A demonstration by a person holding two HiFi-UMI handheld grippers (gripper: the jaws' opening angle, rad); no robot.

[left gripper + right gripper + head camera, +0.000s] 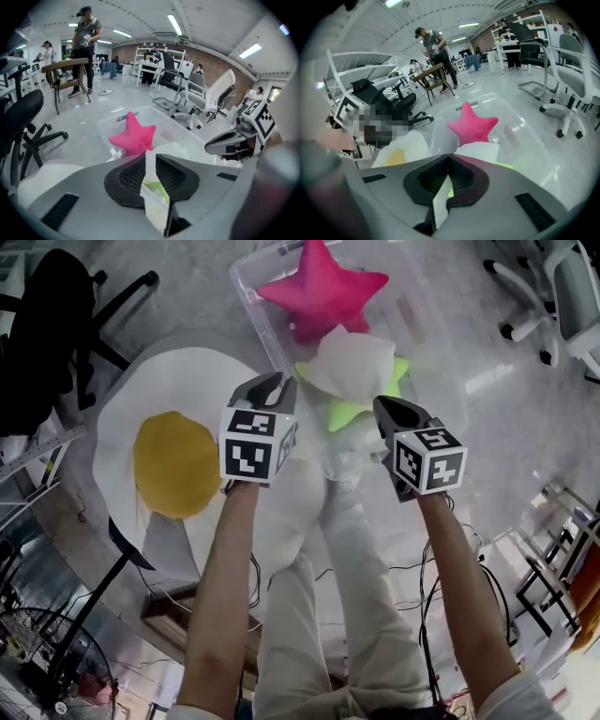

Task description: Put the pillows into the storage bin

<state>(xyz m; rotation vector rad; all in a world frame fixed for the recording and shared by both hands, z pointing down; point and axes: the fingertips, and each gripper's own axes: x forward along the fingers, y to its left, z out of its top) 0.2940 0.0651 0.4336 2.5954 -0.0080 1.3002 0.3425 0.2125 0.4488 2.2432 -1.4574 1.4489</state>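
Left gripper (151,171) and right gripper (446,180) are each clamped on an edge of the white-and-green pillow (352,369), which hangs between them. The fried-egg pillow (173,460) lies to the left of the left gripper. Beyond the tips stands the clear storage bin (251,306), with the pink star pillow (323,292) inside.

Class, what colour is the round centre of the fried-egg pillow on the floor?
Yellow. The fried-egg pillow shows best in the head view.

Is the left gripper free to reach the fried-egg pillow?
Probably not: the left gripper is shut on the white and lime-green pillow, shared with the right gripper; the fried-egg pillow lies unobstructed on the floor.
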